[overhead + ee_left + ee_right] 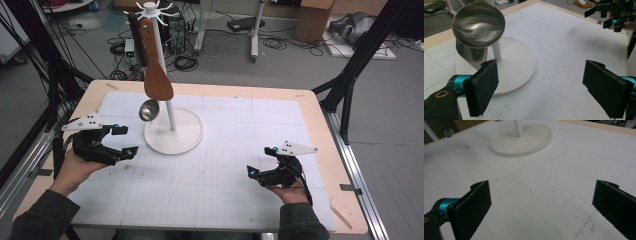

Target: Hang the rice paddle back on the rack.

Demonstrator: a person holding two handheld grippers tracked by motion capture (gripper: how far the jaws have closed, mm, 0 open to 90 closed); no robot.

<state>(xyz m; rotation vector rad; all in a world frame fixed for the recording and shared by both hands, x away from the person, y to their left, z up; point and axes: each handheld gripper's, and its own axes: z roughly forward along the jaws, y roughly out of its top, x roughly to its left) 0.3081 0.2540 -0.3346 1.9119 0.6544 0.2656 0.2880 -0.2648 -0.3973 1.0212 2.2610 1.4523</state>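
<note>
A white utensil stand [172, 131] with a round base rises from the white gridded mat. From its top hooks hang a wooden spatula [157, 75] and a steel ladle [149, 110], whose bowl [478, 23] hangs just above the base [521, 67]. My left gripper [125, 140] sits low at the left of the base, jaws wide apart with nothing between them. In the left gripper view the ladle bowl hangs just beyond the left pad [484, 87]. My right gripper [261, 161] rests at the right front of the mat, open and empty, its pads [471, 207] facing the stand base [524, 140].
The white mat [225, 150] covers most of the wooden table [320, 130]. Beyond the table's far edge lie cables, stand legs and cardboard boxes on the floor. Black frame struts rise at both sides.
</note>
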